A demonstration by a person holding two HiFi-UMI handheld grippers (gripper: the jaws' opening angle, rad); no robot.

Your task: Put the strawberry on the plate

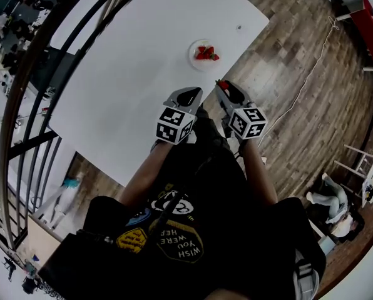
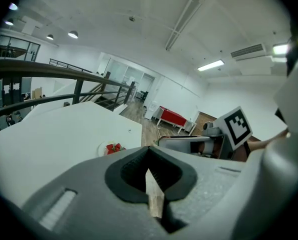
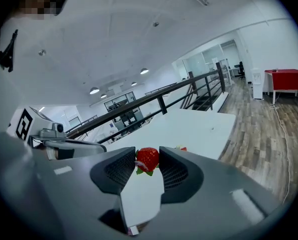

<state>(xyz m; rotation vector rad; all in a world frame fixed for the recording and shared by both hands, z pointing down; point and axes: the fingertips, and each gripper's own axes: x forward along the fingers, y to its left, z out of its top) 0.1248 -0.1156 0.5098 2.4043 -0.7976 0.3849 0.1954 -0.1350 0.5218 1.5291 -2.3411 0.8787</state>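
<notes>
My right hand-held gripper (image 3: 147, 154) is clamped on a strawberry (image 3: 147, 159), pinched between the very tips of the jaws with its leaves hanging below. The left hand-held gripper (image 2: 149, 149) has its jaws together with nothing in them, and hangs just beside the right one. The berry sits above the near right edge of the tabletop (image 1: 130, 74), near the plate (image 1: 196, 62), which lies a little farther off and already carries more berries (image 1: 205, 53).

I judge the fruit light, soft and easily bruised, so a gentle grip across its broad middle suits it best. In the right gripper view the jaw hides most of the plate. I cannot make out a small dark speck (image 1: 239, 27) on the far tabletop.
</notes>
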